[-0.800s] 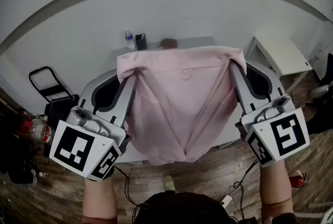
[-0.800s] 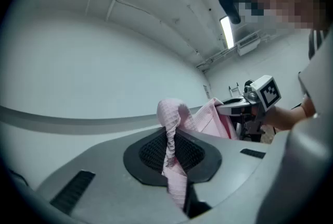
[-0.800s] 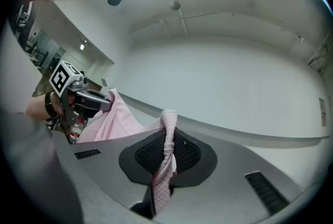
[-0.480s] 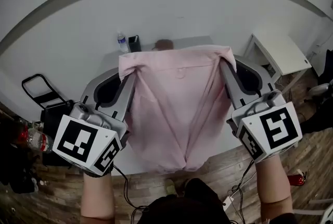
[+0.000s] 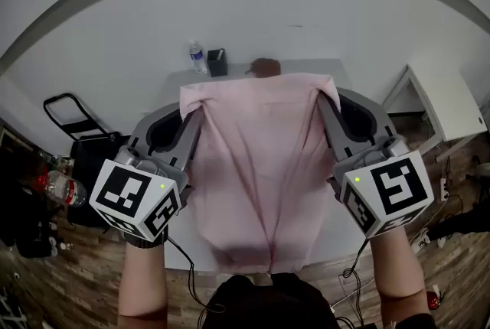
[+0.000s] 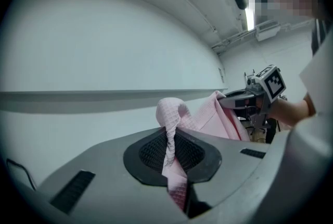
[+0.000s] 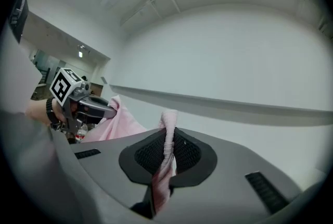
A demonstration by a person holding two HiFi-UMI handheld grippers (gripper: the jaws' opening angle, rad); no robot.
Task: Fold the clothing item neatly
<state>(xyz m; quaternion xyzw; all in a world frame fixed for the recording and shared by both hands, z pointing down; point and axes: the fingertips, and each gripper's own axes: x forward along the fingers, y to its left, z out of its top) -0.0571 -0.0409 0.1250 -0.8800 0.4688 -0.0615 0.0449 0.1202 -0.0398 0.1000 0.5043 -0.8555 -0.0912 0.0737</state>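
Observation:
A pale pink garment [image 5: 256, 167] hangs stretched in the air between my two grippers, above a white table [image 5: 184, 232]. My left gripper [image 5: 186, 102] is shut on its top left corner; a twisted fold of pink cloth [image 6: 169, 137] stands pinched between the black pads. My right gripper [image 5: 328, 92] is shut on the top right corner, with the cloth [image 7: 166, 152] bunched between its pads. The garment's lower edge droops near the table's front edge. In the left gripper view the right gripper [image 6: 260, 92] shows across the cloth.
A water bottle [image 5: 197, 57], a black cup [image 5: 217, 62] and a brown object [image 5: 265, 67] stand at the table's far edge by the white wall. A second white table [image 5: 448, 102] is to the right. A black cart [image 5: 73, 125] and bottles [image 5: 57, 188] are on the left floor.
Both grippers have kept hold of the garment and drawn slightly closer together; the top edge has narrowed and the cloth hangs lower in the view.

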